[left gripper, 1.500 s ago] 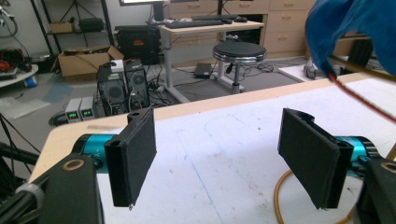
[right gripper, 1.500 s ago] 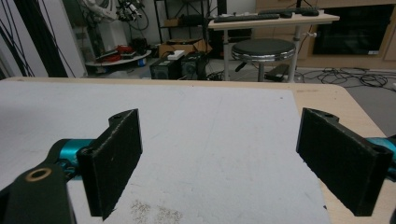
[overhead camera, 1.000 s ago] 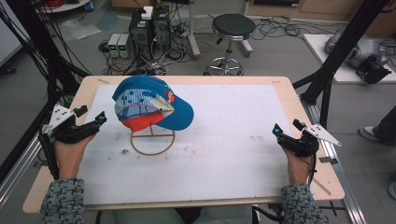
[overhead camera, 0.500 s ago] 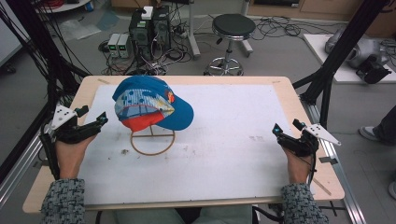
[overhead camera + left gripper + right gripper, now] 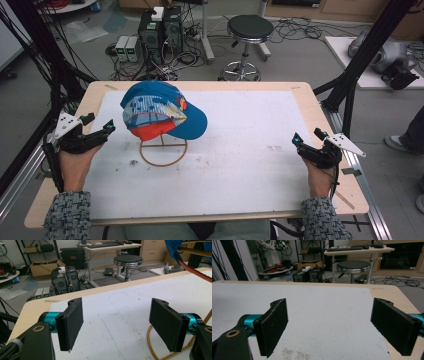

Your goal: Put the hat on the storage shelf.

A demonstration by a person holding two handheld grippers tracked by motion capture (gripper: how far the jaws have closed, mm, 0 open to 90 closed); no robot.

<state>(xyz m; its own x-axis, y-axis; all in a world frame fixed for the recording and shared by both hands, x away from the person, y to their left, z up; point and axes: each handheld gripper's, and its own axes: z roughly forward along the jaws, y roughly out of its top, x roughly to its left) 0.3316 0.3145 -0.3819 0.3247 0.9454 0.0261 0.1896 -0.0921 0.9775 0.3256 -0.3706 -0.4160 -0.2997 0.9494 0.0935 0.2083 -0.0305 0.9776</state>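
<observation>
Nothing has shifted over the last second: the cap sits on its wire stand at centre left of the high view. The left gripper waits just left of it and the right gripper at the right edge of the surface, both with jaws wide apart, holding nothing. The work on the cap looks not yet begun.

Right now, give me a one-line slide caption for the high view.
Blue cap perched on a wire stand, open left tongs and right tongs resting at the table edges.
</observation>
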